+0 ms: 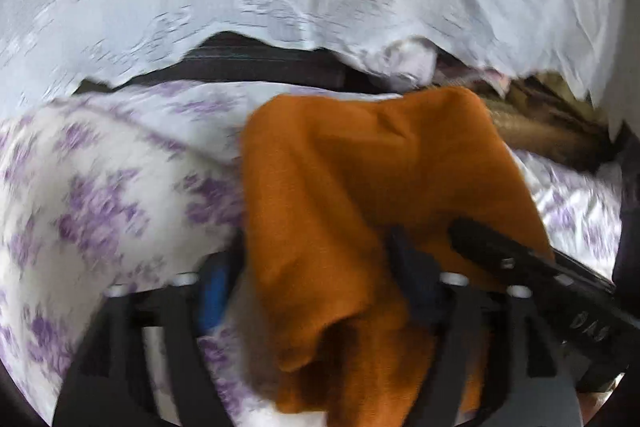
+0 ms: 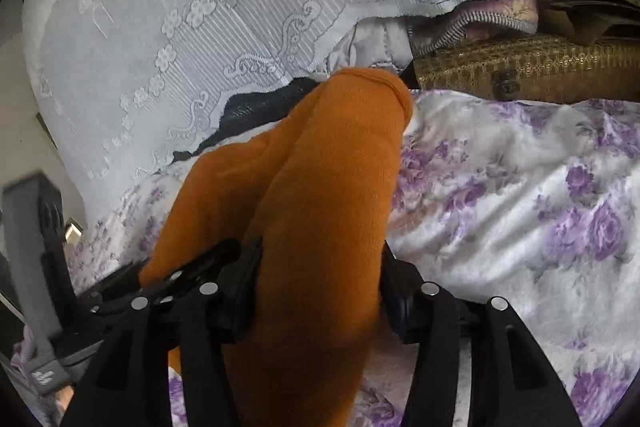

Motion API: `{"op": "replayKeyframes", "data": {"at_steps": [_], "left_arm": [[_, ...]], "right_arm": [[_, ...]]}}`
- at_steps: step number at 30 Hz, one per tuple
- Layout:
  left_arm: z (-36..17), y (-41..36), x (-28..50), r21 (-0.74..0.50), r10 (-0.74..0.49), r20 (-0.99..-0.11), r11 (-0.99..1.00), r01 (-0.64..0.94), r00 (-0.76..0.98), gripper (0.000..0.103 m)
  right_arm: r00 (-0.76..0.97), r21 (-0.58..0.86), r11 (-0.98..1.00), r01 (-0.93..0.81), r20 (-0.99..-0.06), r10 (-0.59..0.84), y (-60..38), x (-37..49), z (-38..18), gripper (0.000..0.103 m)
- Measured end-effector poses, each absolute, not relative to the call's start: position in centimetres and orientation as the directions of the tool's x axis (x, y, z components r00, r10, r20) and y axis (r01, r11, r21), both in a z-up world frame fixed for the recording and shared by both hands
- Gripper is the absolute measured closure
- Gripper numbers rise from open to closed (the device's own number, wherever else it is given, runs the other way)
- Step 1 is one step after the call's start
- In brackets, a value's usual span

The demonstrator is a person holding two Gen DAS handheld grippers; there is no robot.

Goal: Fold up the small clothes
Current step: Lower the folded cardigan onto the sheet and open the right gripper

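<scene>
An orange knit garment (image 1: pixel 360 195) lies bunched over a white bedspread with purple flowers (image 1: pixel 92 195). In the left wrist view it drapes between and over my left gripper (image 1: pixel 316 291), whose jaws stand apart with cloth across them. My right gripper's black finger (image 1: pixel 496 251) reaches in from the right onto the cloth. In the right wrist view the garment (image 2: pixel 320 195) runs as a thick fold between the jaws of my right gripper (image 2: pixel 320 295), which close against its sides. The left gripper's body (image 2: pixel 36 267) shows at the left edge.
A white lace curtain (image 2: pixel 180 27) hangs behind the bed. A woven golden case (image 2: pixel 520 71) with a latch sits at the back right, with a striped pink cloth (image 2: pixel 488 15) on it. A dark cloth (image 2: pixel 260 103) lies under the curtain's hem.
</scene>
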State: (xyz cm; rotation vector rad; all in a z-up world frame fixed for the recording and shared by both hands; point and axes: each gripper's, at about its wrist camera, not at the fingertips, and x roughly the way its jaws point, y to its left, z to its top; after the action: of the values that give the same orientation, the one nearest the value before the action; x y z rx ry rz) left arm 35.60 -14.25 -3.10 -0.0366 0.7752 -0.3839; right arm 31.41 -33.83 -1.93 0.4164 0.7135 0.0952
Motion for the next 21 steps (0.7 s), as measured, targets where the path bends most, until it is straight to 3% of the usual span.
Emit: {"op": "replayKeyframes", "data": {"at_steps": [1,4,8,11,15,21], "left_arm": [[-3.0,-13.9,35.6,-0.169,-0.34,-0.68,0.935,0.312,0.649,0.015],[-1.9,-12.7,34.2,-0.144,-0.278,-0.678,0.958,0.249,0.681,0.014],[-1.0,-11.4,30.1,-0.023,-0.138,-0.661,0.986,0.164,0.738,0.004],[-1.5,-10.5,26.5,0.104,-0.017,-0.602,0.99,0.1,0.798,0.004],[-2.0,-10.4,24.1,0.155,-0.017,-0.604,0.978,0.138,0.796,0.004],[-1.0,-8.8,23.4,0.077,-0.065,-0.566,0.988,0.131,0.822,0.004]], "right_arm": [[0.755,0.397,0.916,0.066,-0.62,0.215,-33.7,31.1,-1.5,0.049],[0.815,0.36,0.928,0.097,-0.563,0.133,-32.8,27.4,1.0,0.046],[0.823,0.194,0.942,0.272,-0.555,-0.124,-30.7,22.6,2.4,0.021],[0.808,0.088,0.931,0.353,-0.53,-0.256,-29.0,20.1,2.2,0.017],[0.836,0.122,0.93,0.347,-0.49,-0.248,-28.2,17.8,1.7,0.013],[0.812,0.089,0.942,0.323,-0.538,-0.228,-28.0,18.5,0.5,0.013]]}}
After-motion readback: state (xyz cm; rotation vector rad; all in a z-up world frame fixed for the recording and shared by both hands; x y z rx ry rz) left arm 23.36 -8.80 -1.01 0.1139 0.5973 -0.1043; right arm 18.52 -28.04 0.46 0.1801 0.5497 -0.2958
